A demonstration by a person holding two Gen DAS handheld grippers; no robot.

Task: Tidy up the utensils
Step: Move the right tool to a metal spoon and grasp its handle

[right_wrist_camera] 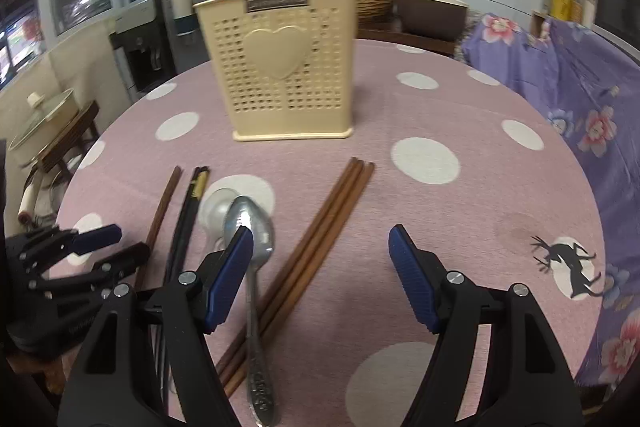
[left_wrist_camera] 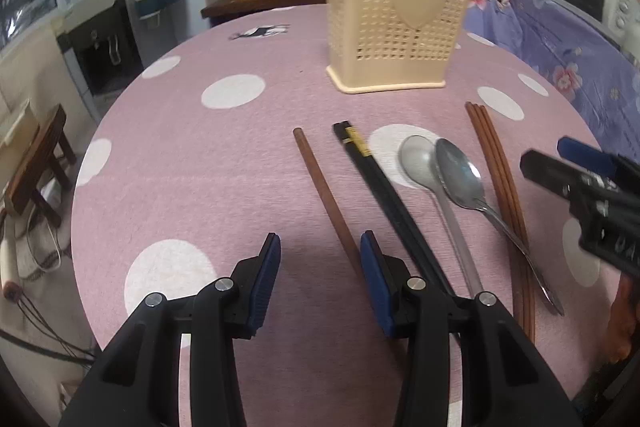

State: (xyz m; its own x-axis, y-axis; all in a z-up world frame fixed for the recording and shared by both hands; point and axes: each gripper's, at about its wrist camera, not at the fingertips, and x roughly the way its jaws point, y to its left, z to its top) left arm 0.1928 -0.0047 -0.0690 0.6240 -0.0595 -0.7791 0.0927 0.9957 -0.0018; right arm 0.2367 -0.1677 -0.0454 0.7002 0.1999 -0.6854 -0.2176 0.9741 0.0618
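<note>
While both grippers hover apart, left gripper [left_wrist_camera: 320, 247] narrow, right gripper [right_wrist_camera: 320, 247] wide, both empty; holder [left_wrist_camera: 394, 15] mid-table [left_wrist_camera: 180, 167], near-right edge free.

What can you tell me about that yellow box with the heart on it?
The utensil holder is a cream-coloured box that looks like plastic. Its front is full of little square holes, with a smooth raised heart in the middle and a small dark label near the top rim. It flares slightly at the base and stands upright on the pink spotted tablecloth, behind the chopsticks and spoons, touching none of them. A brown stick pokes up at its top. What else is inside cannot be seen.
</note>
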